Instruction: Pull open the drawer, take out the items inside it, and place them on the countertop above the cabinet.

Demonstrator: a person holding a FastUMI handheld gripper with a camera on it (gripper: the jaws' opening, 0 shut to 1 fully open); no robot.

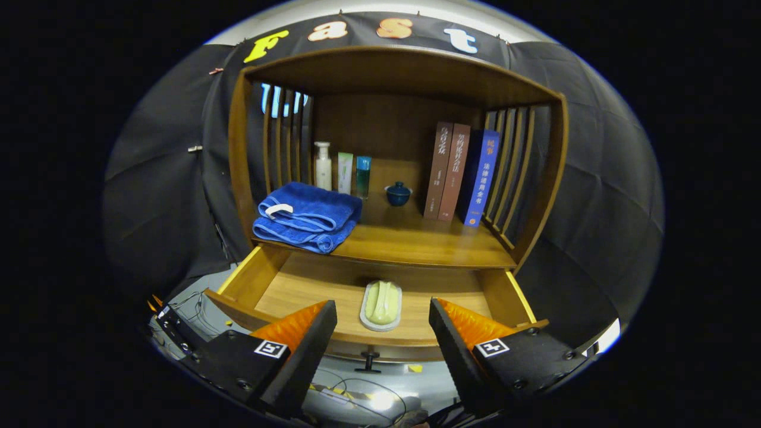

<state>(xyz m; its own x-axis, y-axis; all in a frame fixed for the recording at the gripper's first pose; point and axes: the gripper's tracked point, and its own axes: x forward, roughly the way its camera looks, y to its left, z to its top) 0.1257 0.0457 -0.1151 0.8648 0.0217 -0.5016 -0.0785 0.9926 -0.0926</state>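
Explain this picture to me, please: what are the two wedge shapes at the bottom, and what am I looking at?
Those wedges are the two fingers of a hand-held gripper; the camera rides on it, looking forward. The fingers stand open, holding nothing. Ahead is a wooden cabinet with its drawer pulled open. In the drawer, between and just beyond the fingers, lies a pale green soap in a dish. On the countertop above sit a folded blue towel, three bottles, a small blue lidded cup and three books.
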